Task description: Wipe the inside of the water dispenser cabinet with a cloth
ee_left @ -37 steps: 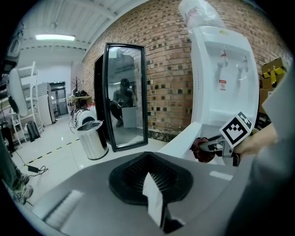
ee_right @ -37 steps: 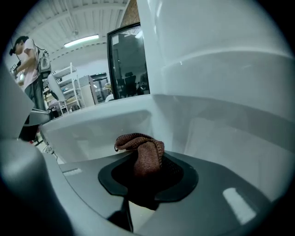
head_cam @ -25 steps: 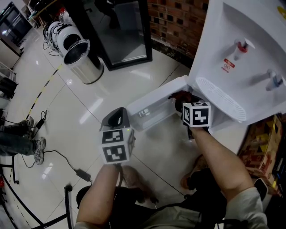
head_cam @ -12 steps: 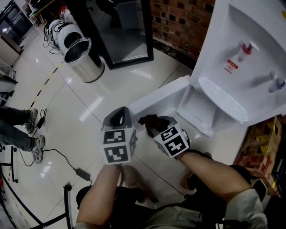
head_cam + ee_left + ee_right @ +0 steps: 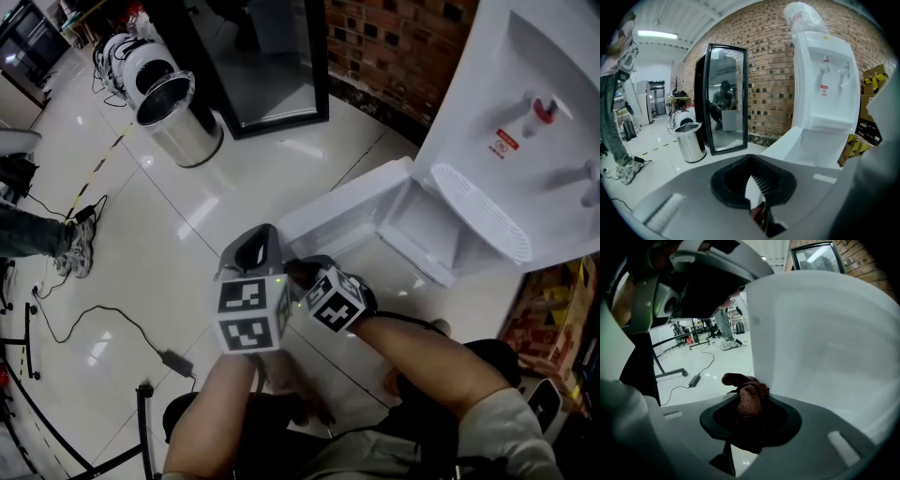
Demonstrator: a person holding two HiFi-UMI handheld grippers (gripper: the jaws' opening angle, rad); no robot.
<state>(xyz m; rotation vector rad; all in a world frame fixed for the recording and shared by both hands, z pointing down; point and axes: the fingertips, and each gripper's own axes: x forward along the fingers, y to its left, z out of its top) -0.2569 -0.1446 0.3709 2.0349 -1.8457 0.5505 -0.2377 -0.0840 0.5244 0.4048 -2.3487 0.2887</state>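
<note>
L hand-held gripper (image 5: 251, 251): jaws closed, nothing btwn them; over the glossy pale tile floor (image 5: 169, 253).
R hand-held gripper (image 5: 309, 279): clamped on a dark red knitted cloth (image 5: 749, 399), bunched btwn the jaws; just beside L one.
Cloth pos: outside the lower cabinet (image 5: 427, 225), near edge of its open white door (image 5: 347, 211); contact w/ door unclear.
Dispenser: white plastic water dispenser (image 5: 487, 56), upright, cabinet inside white.
Bkgd: round steel bin (image 5: 183, 131), black-framed glass panel (image 5: 272, 66) by brick wall (image 5: 394, 47).
</note>
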